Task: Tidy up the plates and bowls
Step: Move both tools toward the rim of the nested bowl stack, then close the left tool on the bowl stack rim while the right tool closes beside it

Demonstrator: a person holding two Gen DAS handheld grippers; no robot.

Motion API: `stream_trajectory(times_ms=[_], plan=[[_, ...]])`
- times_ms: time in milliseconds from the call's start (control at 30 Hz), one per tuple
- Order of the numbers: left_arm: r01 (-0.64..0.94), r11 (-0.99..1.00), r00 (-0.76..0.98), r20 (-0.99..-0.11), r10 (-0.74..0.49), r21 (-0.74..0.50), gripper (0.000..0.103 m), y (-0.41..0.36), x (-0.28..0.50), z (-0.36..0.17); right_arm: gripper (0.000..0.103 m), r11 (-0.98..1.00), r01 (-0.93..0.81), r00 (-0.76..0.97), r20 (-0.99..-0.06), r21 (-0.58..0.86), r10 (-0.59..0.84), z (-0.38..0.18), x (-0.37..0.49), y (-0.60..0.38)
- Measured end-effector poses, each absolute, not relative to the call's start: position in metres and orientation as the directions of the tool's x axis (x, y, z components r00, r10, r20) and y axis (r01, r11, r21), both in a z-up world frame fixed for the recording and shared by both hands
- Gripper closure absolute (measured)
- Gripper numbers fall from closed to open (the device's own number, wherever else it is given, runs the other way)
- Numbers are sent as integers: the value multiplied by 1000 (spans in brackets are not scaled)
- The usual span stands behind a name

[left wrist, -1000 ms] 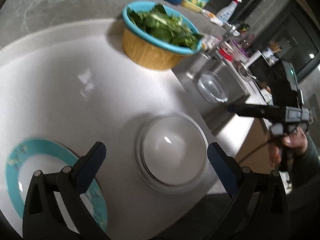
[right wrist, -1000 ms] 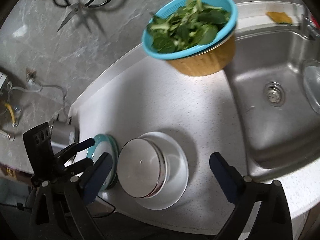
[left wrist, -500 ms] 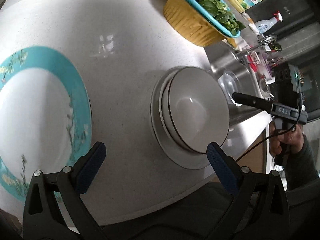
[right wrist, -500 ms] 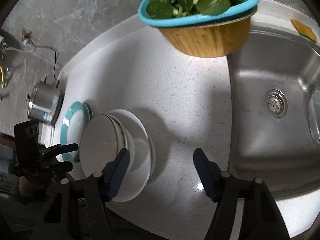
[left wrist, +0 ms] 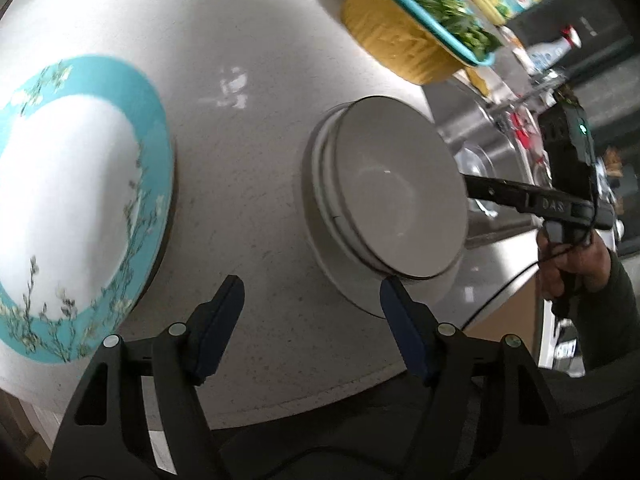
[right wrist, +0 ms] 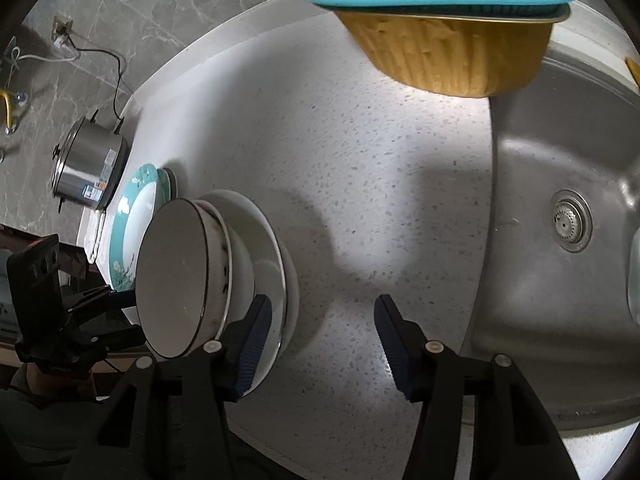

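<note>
The speckled white worktop [right wrist: 360, 168] fills both views, with the steel sink [right wrist: 560, 152] at right. A teal-rimmed plate [left wrist: 80, 208] lies at left of the left view. The stacked bowls [left wrist: 392, 192] on a white plate sit centre. The left gripper [left wrist: 312, 304] and right gripper [right wrist: 320, 320] are closing, part open, each straddling that stack's edge without a clamp.
</note>
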State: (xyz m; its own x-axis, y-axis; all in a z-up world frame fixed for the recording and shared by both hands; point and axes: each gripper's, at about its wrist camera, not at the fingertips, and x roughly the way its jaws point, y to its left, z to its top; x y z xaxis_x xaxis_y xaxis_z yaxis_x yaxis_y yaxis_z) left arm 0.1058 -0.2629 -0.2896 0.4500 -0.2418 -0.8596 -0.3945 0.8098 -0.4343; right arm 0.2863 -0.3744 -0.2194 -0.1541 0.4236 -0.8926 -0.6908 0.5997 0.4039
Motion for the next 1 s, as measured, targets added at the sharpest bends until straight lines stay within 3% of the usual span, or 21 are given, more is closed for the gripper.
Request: stream_trajectory(times_ms=[100,533,1000], plan=[[-399,805,453,-858,-242,-438,34,-266,108,-294,49,584,-711,-161,-899,392,407,-223,282,-369],[-418,817,428,-879,-208,-397,46,-274,126,-302,50,555,-758,-147,-919,342,366,-231,279,-358],[-466,814,374,-911,-175,-347,44,-267,163,-325,51,543,-763,-158,-916,351,369,-245,276,-352]])
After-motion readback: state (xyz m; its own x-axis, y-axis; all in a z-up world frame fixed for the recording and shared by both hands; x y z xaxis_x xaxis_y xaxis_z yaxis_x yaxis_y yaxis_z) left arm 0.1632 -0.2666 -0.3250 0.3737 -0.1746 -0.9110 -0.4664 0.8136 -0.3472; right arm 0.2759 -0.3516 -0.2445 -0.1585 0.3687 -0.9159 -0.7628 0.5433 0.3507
